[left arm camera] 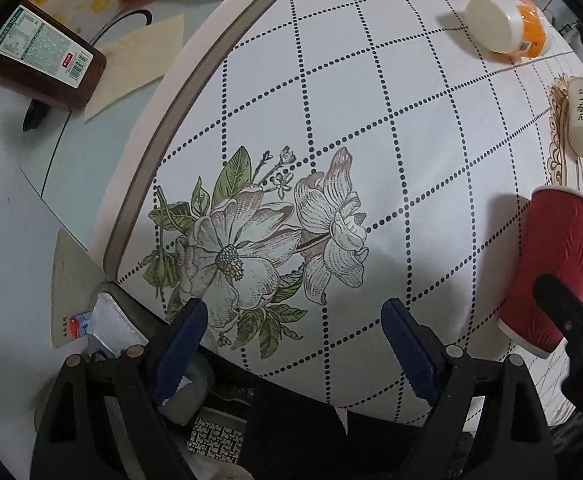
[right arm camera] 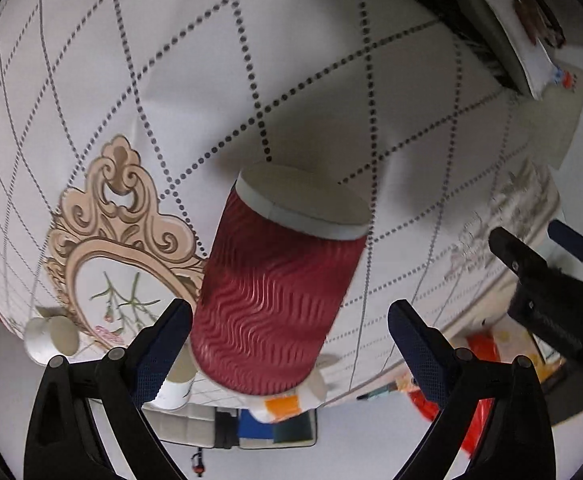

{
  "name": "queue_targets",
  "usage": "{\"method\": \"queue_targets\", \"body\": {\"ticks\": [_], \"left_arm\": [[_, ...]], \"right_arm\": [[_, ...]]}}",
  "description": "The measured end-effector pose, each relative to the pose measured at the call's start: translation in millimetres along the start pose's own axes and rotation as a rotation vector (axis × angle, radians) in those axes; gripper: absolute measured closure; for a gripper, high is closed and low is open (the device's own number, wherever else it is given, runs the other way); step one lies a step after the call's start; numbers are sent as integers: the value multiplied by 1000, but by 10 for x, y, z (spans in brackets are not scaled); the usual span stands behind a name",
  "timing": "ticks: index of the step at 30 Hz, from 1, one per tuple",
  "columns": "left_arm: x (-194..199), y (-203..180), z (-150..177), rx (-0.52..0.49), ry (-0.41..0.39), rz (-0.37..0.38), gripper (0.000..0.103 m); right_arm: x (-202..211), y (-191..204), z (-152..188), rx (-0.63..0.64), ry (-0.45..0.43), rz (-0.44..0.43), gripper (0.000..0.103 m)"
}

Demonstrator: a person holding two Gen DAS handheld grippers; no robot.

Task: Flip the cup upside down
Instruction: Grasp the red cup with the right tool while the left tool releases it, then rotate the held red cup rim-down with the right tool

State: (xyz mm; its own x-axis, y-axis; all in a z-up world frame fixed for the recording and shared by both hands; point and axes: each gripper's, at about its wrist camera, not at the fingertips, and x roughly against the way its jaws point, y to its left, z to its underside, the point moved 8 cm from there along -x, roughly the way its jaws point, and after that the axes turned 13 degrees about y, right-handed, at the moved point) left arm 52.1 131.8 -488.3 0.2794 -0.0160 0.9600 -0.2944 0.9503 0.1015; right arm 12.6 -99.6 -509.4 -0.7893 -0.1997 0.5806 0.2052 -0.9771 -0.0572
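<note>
The red ripple-walled paper cup (right arm camera: 271,300) looks light and crushable — best held mid-wall, gently. Right gripper (right arm camera: 291,344) fingers spread, one touching it; left gripper (left arm camera: 295,344) fingers apart — empty.

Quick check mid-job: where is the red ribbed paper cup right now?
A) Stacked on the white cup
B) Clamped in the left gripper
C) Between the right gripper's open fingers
C: the red ribbed paper cup sits between the spread fingers of the right gripper, base showing; the left gripper is empty.
</note>
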Motion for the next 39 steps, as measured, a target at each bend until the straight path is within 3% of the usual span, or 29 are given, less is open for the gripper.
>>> {"method": "queue_targets", "body": {"ticks": [5, 10, 20, 25, 31, 39], "left_arm": [[-25, 21, -57, 25, 7, 10, 14], [-33, 64, -184, 61, 23, -9, 14], [16, 40, -251, 64, 20, -27, 14], [60, 0, -285, 58, 14, -27, 14], [119, -69, -344, 37, 11, -36, 14], [299, -265, -457, -12, -17, -64, 14]], "right_arm": [[-197, 65, -66, 17, -13, -10, 6], [-312, 83, -87, 14, -22, -9, 19], [-314, -35, -104, -35, -54, -27, 22], [-396, -221, -22, -120, -37, -62, 22], [-509, -412, 198, -263, -9, -169, 23], [-666, -396, 455, -543, -1, -457, 22]]}}
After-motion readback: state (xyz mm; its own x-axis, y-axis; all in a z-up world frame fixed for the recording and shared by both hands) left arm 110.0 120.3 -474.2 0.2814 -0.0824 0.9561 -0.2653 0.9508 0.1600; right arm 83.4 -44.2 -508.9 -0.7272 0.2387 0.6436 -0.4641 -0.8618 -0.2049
